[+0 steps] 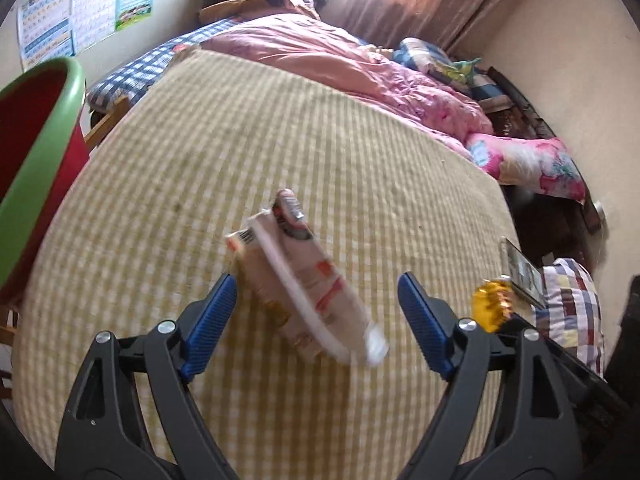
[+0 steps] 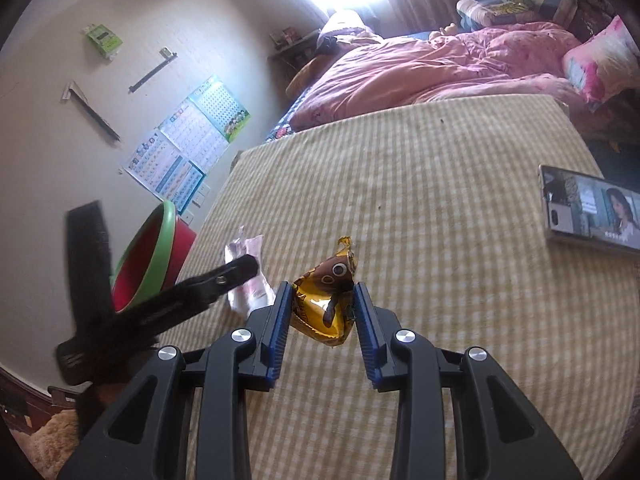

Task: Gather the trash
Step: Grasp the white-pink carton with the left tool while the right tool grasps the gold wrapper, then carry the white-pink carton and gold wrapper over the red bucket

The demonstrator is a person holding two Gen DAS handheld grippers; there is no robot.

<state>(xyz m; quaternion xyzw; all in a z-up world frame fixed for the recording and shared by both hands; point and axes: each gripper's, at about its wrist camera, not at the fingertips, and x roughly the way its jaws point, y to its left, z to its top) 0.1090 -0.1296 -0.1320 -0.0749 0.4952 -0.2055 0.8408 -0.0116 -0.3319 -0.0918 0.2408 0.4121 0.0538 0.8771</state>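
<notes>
Gripping a crumpled gold snack wrapper [image 2: 325, 304], the right tongs [image 2: 322, 304] hold it clear above the checked worktop [image 2: 420, 208], presumably for the red, green-rimmed bin [image 2: 154, 256] off the left edge. The left tongs [image 1: 318, 312] stand wide around a pink snack packet [image 1: 304, 276] near the front edge, not pinching.

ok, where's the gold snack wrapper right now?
The gold snack wrapper is pinched between the right gripper pads above the checked cloth; in the left wrist view it shows at right, beside the phone.
</notes>
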